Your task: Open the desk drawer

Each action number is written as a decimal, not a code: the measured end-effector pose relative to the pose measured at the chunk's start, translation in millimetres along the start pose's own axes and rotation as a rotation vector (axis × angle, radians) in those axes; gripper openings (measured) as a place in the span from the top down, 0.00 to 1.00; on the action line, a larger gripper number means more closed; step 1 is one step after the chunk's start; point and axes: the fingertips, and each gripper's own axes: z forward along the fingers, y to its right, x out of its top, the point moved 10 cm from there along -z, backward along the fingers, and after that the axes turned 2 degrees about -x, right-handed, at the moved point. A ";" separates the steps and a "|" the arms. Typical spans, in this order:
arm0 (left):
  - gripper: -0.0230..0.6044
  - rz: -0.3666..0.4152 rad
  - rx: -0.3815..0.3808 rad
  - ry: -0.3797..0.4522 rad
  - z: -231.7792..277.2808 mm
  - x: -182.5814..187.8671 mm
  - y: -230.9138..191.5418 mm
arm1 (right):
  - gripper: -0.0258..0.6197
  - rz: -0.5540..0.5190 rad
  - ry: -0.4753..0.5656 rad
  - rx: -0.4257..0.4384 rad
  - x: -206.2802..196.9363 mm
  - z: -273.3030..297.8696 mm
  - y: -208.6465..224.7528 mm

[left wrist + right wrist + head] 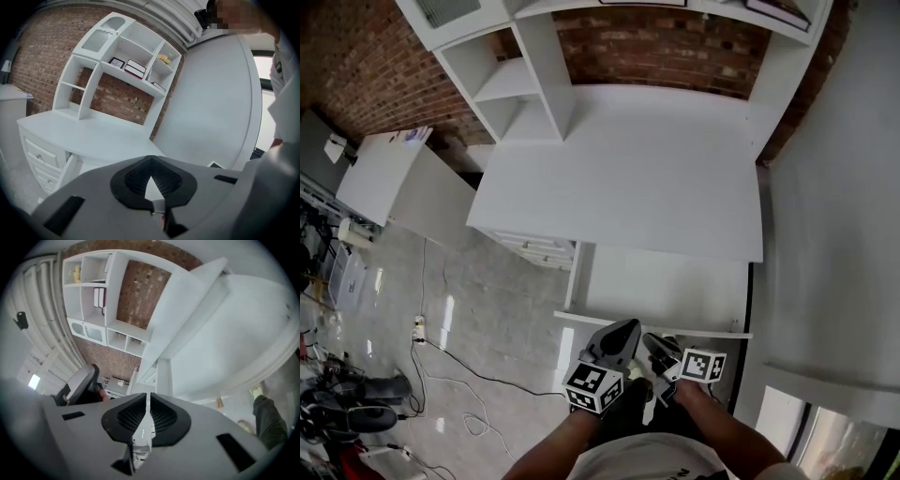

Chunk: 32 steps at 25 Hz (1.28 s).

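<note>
While drawer (667, 289) open, square-marker cubes (594, 388)

Shows white on desk (628, 178) and shelves (511, 80), red-brown brick on wall (666, 47), black-and-white squares on left gripper (628, 327) and right gripper (650, 340).

The desk drawer (666, 286) stood pulled out from under the near edge of the white desk top (628, 178). Just nearer than its front edge, the left gripper (622, 333) and right gripper (654, 343) hung close side by side, pointing away. White shelves (520, 80) rose at the far side against a brick wall (675, 47). Left of the open drawer sat a stack of small drawers (534, 248), and cables (478, 375) trailed over the grey floor (487, 300).
</note>
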 end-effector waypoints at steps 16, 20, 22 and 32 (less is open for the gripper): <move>0.94 0.060 0.035 0.117 -18.9 86.9 8.7 | 0.93 -0.537 0.138 0.096 90.8 -21.2 -155.8; 0.94 0.074 0.045 0.146 -25.2 105.0 12.4 | 0.93 -0.599 0.162 0.111 101.9 -25.1 -180.8; 0.94 0.083 0.049 0.160 -27.9 114.7 14.3 | 0.93 -0.625 0.168 0.115 106.5 -27.1 -191.4; 0.95 0.112 0.054 0.204 -36.3 137.5 9.3 | 0.93 -0.685 0.179 0.134 114.1 -18.0 -217.5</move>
